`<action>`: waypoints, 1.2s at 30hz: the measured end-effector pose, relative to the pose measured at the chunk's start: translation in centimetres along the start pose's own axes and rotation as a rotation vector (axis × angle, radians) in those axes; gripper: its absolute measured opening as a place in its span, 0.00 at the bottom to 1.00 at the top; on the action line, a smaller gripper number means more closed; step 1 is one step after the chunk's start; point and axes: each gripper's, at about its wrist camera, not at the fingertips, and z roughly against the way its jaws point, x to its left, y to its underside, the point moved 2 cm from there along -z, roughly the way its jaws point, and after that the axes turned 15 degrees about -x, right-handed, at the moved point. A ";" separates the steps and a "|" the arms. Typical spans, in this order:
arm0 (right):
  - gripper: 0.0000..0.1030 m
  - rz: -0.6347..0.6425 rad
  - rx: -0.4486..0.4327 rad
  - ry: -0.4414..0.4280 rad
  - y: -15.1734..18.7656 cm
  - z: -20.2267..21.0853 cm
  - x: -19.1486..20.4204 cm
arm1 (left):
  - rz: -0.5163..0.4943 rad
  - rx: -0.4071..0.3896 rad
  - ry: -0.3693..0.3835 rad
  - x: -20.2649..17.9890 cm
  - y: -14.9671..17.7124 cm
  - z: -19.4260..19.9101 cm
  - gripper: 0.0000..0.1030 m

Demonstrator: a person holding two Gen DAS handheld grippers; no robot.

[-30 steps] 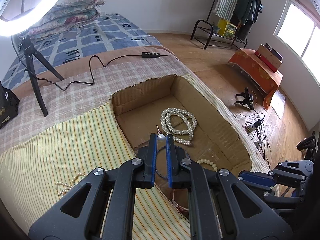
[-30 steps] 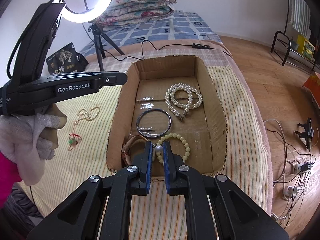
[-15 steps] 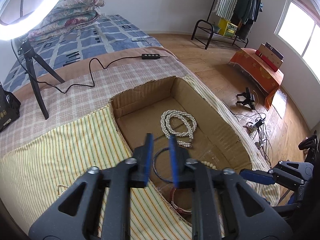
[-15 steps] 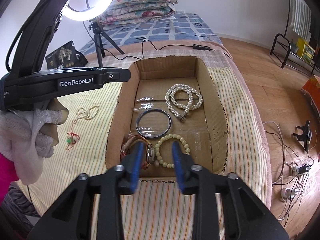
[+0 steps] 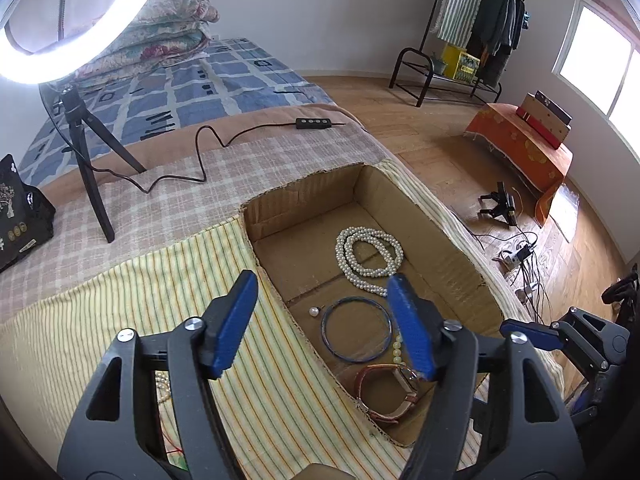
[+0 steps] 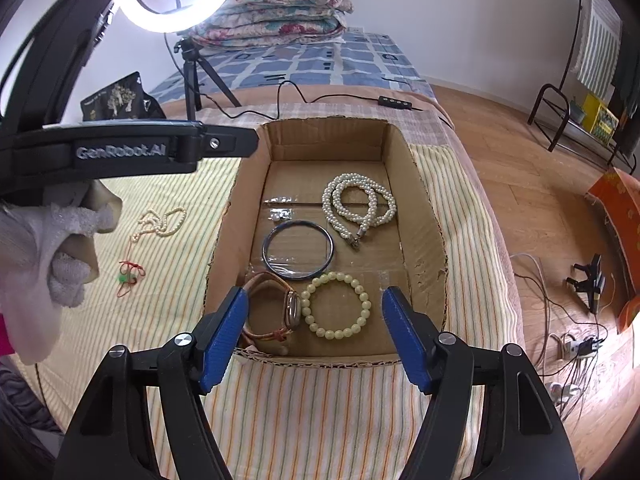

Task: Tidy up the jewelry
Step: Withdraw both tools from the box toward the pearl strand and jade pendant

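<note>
Both pearl earrings land in the cardboard box (image 6: 428,220) on the bed; a second ago each of my tools pinched a single pearl, and now the left hand-held gripper (image 5: 320,308) and the right hand-held gripper (image 6: 316,312) have their jaws opening wide, nothing between the pads; one loose pearl (image 5: 314,311) rests on the box floor at nine o'clock of the dark bangle (image 5: 356,328); the box also holds the pearl necklace (image 6: 358,208) at twelve, the pale green bead bracelet (image 6: 338,306) and the leather-strap watch (image 6: 276,312) at six; I judge the job partly done, since a small pearl strand (image 6: 162,222) and a red-cord charm (image 6: 128,274) still lie on the striped cloth (image 6: 168,280), at nine o'clock of the box.
</note>
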 end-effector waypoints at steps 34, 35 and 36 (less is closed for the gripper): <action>0.75 -0.010 -0.126 -0.038 -1.7 1.4 3.1 | 0.005 -0.042 -0.120 11.9 1.0 11.9 0.75; 0.75 -0.012 -0.122 -0.055 -1.7 1.3 3.4 | 0.006 -0.039 -0.123 12.3 1.3 12.1 0.75; 0.75 -0.013 -0.118 -0.063 -1.7 1.2 3.7 | 0.011 -0.035 -0.125 12.7 1.5 12.3 0.75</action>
